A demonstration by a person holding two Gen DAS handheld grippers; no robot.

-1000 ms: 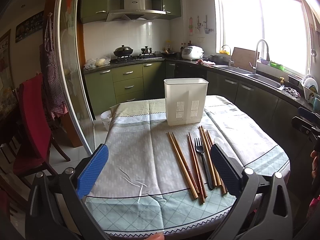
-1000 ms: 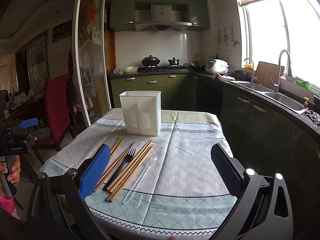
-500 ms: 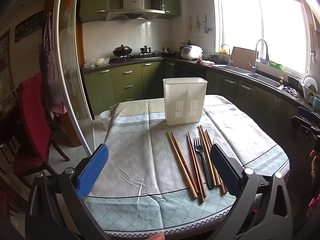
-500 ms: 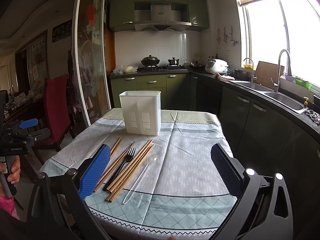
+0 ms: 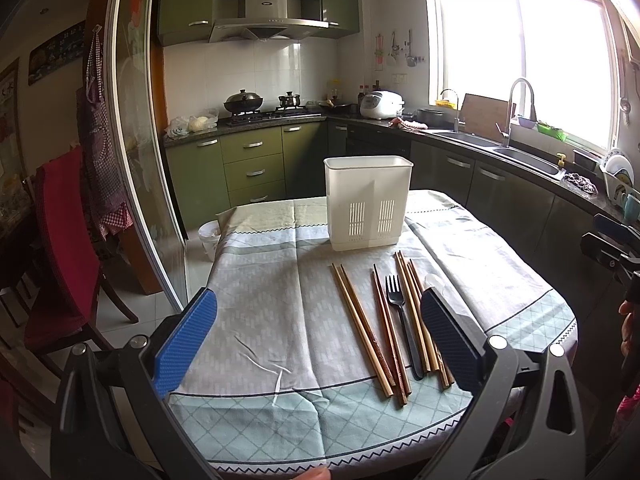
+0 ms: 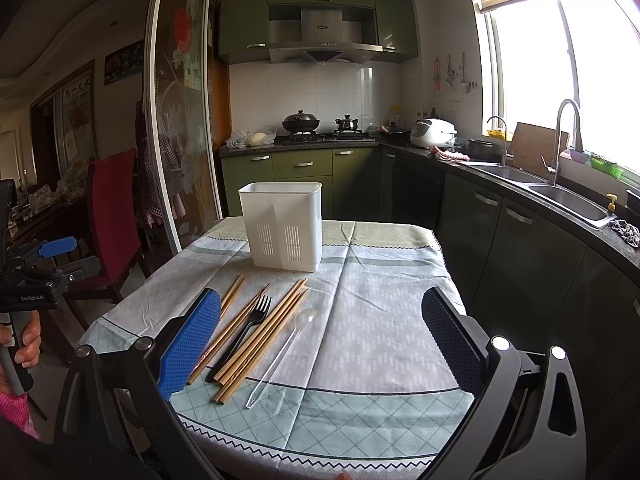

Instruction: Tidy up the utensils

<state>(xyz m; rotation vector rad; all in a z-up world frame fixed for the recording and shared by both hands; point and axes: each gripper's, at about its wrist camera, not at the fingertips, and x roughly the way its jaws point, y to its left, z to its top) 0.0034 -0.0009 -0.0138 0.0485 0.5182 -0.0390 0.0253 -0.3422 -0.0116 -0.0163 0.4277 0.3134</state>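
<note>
A white plastic utensil holder (image 5: 368, 202) (image 6: 282, 226) stands upright near the table's far side. In front of it lie several wooden chopsticks (image 5: 362, 326) (image 6: 264, 334), a black plastic fork (image 5: 402, 324) (image 6: 244, 332) among them, and a clear plastic spoon (image 6: 282, 354) (image 5: 433, 280), partly hidden in the left wrist view. My left gripper (image 5: 318, 340) is open, held over the near table edge left of the utensils. My right gripper (image 6: 320, 338) is open too, over the near edge, the spoon lying below between its fingers. Neither holds anything.
The table wears a grey-green patterned cloth (image 5: 280, 292) (image 6: 380, 320). A red chair (image 5: 64, 236) (image 6: 112, 216) stands to the left by a glass sliding door (image 5: 136, 160). Dark counters with a sink (image 6: 568, 200) run along the right. A hand (image 6: 24, 344) holds the left gripper's handle.
Both views have shifted only slightly; the utensils and holder lie as before, and both grippers stay open.
</note>
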